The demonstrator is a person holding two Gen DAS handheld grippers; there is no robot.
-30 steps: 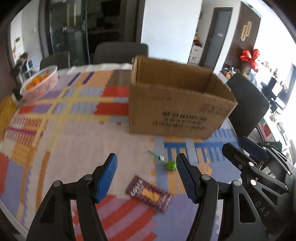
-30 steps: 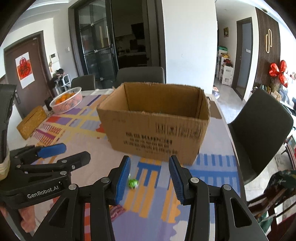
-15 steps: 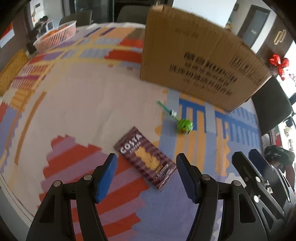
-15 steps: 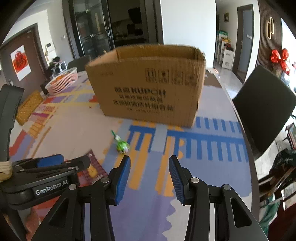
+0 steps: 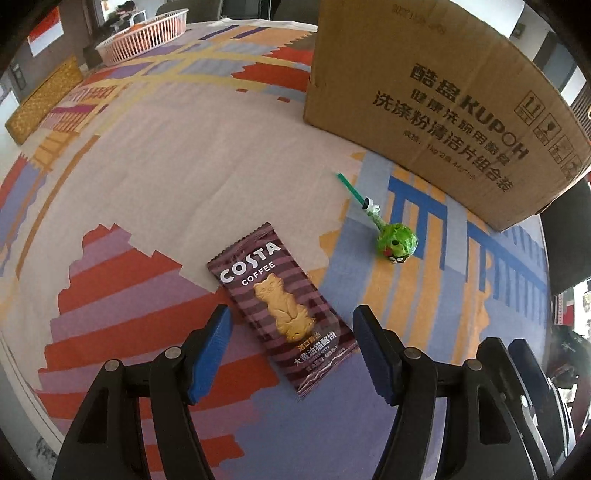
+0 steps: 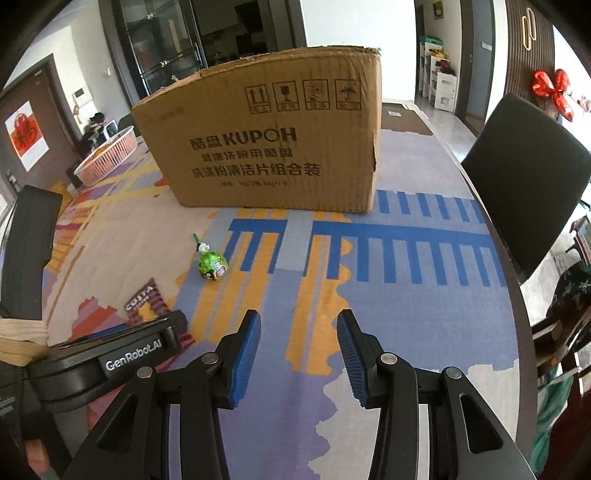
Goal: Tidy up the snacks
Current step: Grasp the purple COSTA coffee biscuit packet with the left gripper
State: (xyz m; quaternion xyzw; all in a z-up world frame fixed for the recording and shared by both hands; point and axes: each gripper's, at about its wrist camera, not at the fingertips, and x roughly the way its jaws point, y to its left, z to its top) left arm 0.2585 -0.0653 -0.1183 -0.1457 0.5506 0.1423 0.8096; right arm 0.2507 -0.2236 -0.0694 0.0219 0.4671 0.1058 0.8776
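A brown striped Costa biscuit packet [image 5: 282,309] lies flat on the patterned tablecloth. My left gripper [image 5: 291,349] is open, low over the packet's near end, with one finger on each side of it. A green lollipop [image 5: 396,240] lies to the right of the packet, in front of the cardboard box [image 5: 436,92]. In the right wrist view the lollipop [image 6: 211,264] and the packet [image 6: 146,301] lie to the left. My right gripper [image 6: 299,354] is open and empty above the cloth. The left gripper's body [image 6: 110,363] hides part of the packet.
A pink basket of oranges [image 5: 144,35] stands at the far left of the table; it also shows in the right wrist view [image 6: 107,155]. A dark chair [image 6: 528,184] stands at the table's right edge. The tablecloth [image 6: 406,306] runs to the rounded table edge.
Both grippers have come down and forward toward the table. The left one now straddles the biscuit packet's near end. The box and lollipop look closer; nothing on the table has moved.
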